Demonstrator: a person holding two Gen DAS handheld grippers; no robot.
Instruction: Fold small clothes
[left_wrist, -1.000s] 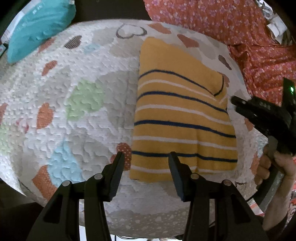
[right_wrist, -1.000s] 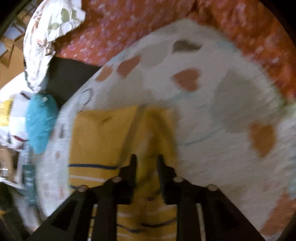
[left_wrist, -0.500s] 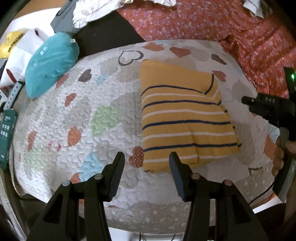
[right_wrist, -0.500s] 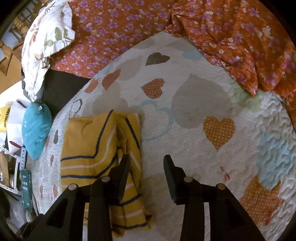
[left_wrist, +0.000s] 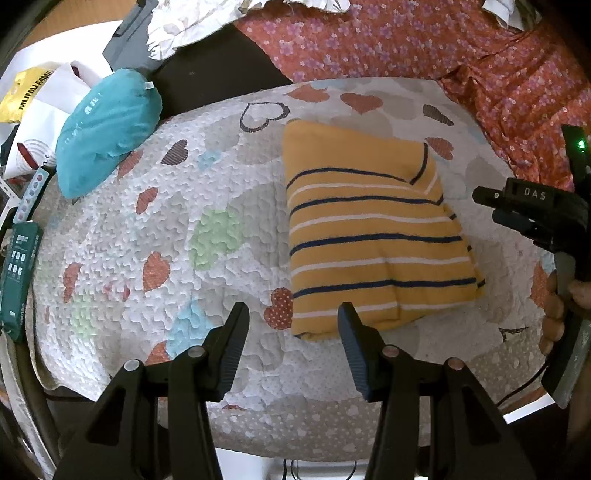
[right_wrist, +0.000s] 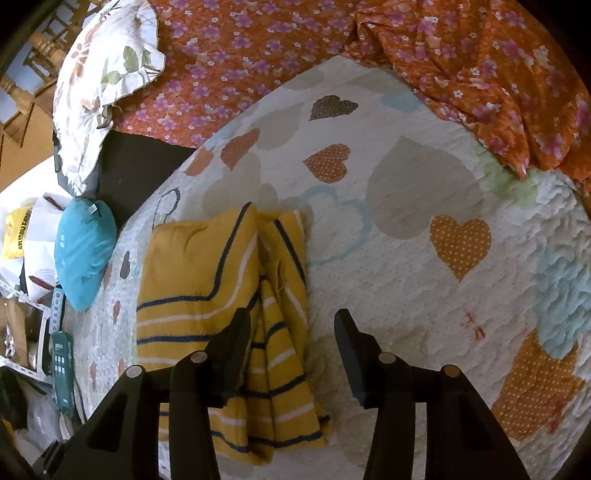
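You are holding your left gripper (left_wrist: 291, 326) wide open, and nothing is sitting between its fingers; it is hanging above the near edge of the quilt (left_wrist: 155, 236) and is touching nothing. Your right gripper (right_wrist: 291, 334) is also standing wide open and empty, with only quilt showing in the gap between its fingers. The shirt (left_wrist: 373, 240), yellow with dark and white stripes, is lying folded on the quilt. In the left view it is lying just ahead of the left gripper and a little to the right, so its near edge is showing between the fingertips and the right finger (left_wrist: 351, 336) is overlapping its near corner in the picture; I cannot tell if they are touching. In the right view the shirt (right_wrist: 221, 295) is lying to the left of the right gripper, and the left finger (right_wrist: 236, 339) is covering a part of its striped side, where loose folded layers are bunching. The left view is showing the flat top of the shirt as a neat rectangle, and also your right gripper (left_wrist: 532, 214) from the side, near the right edge of the shirt, with your hand (left_wrist: 557, 306) on its handle. The right view is showing the layered edge of the shirt. A teal pouch (left_wrist: 107, 129) is resting at the far left edge of the quilt.
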